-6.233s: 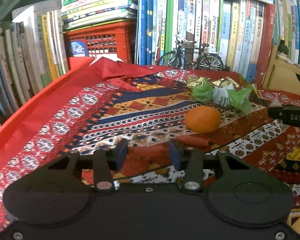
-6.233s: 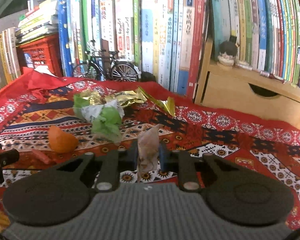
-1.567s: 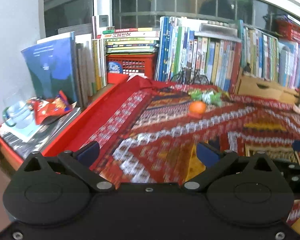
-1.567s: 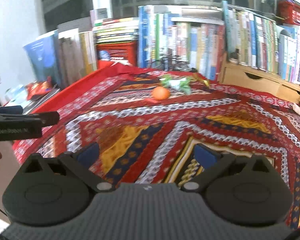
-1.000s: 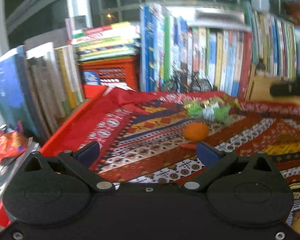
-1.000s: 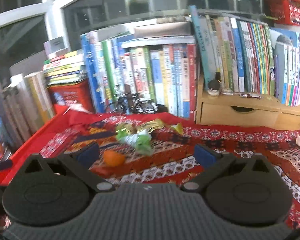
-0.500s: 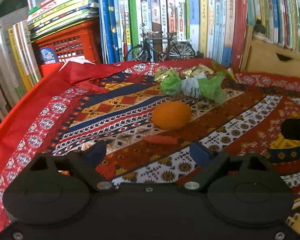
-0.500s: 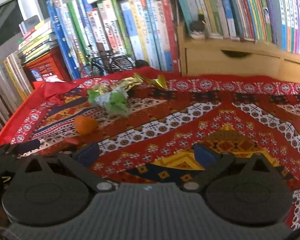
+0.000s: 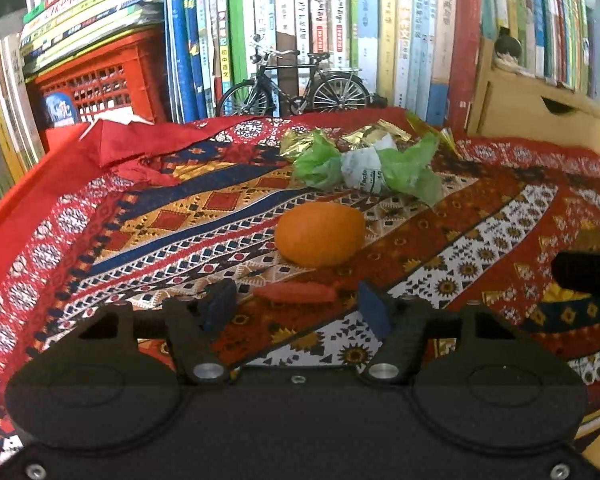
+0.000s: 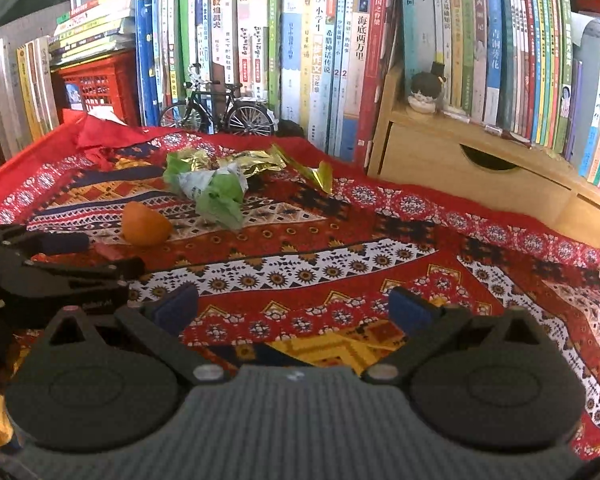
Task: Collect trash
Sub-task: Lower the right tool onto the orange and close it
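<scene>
Two tools are over the patterned cloth (image 9: 148,216), and the small red wrapper (image 9: 296,292) is the piece to watch. Left wrist view first: the left tool (image 9: 296,306) has its jaws closing, half-narrowed, with the wrapper lying flat on the cloth between the two blue pads (image 9: 220,304), neither pad touching it. Taking the orange (image 9: 320,234) as our landmark, the wrapper sits just on the near side of it, close but apart, its long axis running crosswise, pad to pad, so the jaws look set to close on its ends rather than its flanks. Beyond the orange lies the green and white wrapper (image 9: 364,166), and behind that the gold foil (image 9: 364,134), with the model bicycle (image 9: 296,80) farther back against the books. Over to the right wrist view: the right tool (image 10: 294,312) is spread wide and carries nothing, only bare cloth between its pads. From here the orange (image 10: 145,230) sits well off to the left, the red wrapper (image 10: 110,251) just this side of it, and the left tool (image 10: 84,256) reaching right at that wrapper. My call: the left hand is far nearer, and this pick is its job.
</scene>
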The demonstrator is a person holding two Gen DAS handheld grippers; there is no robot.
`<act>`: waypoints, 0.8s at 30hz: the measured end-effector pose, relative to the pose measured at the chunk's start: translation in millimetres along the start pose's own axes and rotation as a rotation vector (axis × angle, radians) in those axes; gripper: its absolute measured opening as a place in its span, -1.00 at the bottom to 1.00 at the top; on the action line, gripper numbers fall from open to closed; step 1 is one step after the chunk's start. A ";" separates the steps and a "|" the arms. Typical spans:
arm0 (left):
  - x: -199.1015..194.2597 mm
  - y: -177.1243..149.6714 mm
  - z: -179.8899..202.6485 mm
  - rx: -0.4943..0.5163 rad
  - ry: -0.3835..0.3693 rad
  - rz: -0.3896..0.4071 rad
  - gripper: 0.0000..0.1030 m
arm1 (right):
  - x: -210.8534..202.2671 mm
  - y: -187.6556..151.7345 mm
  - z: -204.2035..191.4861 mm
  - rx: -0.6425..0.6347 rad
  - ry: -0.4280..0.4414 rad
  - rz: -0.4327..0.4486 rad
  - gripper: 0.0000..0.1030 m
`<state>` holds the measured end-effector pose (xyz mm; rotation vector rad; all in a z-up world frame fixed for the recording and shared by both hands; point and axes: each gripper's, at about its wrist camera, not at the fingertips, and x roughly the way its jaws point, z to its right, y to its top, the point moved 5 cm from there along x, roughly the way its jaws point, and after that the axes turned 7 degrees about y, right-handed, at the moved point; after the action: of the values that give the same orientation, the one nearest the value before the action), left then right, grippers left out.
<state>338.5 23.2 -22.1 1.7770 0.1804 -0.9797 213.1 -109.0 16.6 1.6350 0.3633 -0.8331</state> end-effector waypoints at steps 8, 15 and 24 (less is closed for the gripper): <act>-2.1 -0.4 -6.0 -0.007 -0.034 0.023 -0.18 | 1.0 -4.5 6.8 0.014 -0.021 -0.002 1.00; -17.2 -5.6 -36.3 -0.097 0.034 0.033 -0.18 | 20.4 0.4 -6.1 0.016 0.001 -0.014 1.00; -47.1 -8.9 -93.9 -0.149 0.131 0.059 -0.18 | 50.9 20.0 -70.7 0.057 0.079 0.014 0.96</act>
<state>352.6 121.0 14.7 1.7007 0.2753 -0.7878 283.8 -57.4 -1.3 1.7256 0.3860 -0.7755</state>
